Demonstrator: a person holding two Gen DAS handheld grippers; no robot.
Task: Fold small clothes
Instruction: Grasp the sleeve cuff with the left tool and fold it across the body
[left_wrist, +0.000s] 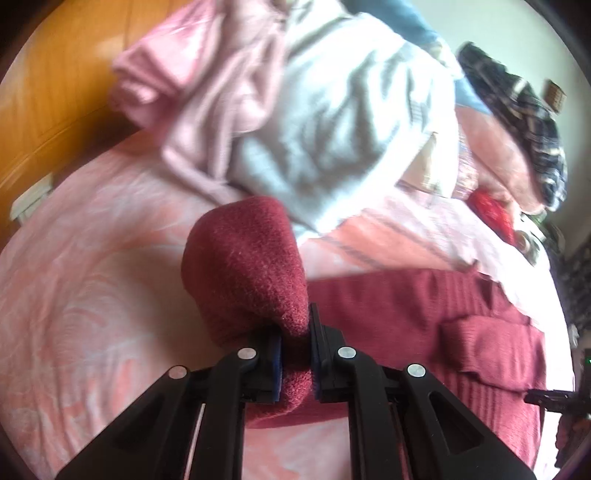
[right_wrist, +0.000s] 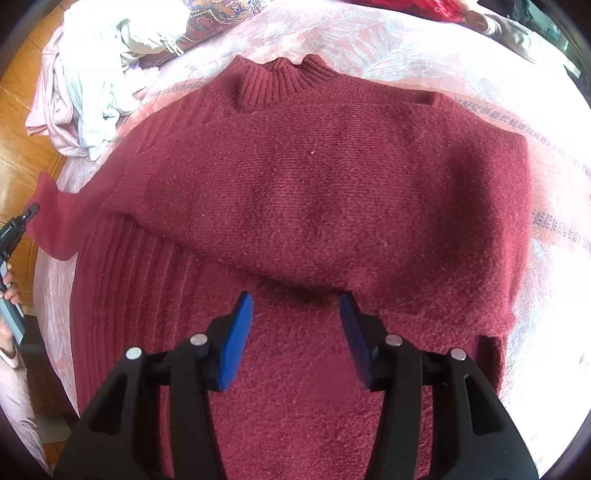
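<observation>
A dark red knit sweater (right_wrist: 314, 192) lies flat on the pink bedspread (right_wrist: 388, 44), collar at the far side, its right sleeve folded across the chest. My left gripper (left_wrist: 295, 332) is shut on the left sleeve's cuff (left_wrist: 247, 266) and holds it raised off the bed at the sweater's left side; the sleeve also shows in the right wrist view (right_wrist: 55, 225). My right gripper (right_wrist: 297, 314) is open and empty, hovering just above the sweater's lower body, below the folded sleeve's edge.
A heap of pink and white clothes (left_wrist: 280, 99) lies on the bed beyond the sweater's left side, also in the right wrist view (right_wrist: 88, 81). Plaid and red items (left_wrist: 517, 122) sit further right. Wooden floor (left_wrist: 55, 74) borders the bed.
</observation>
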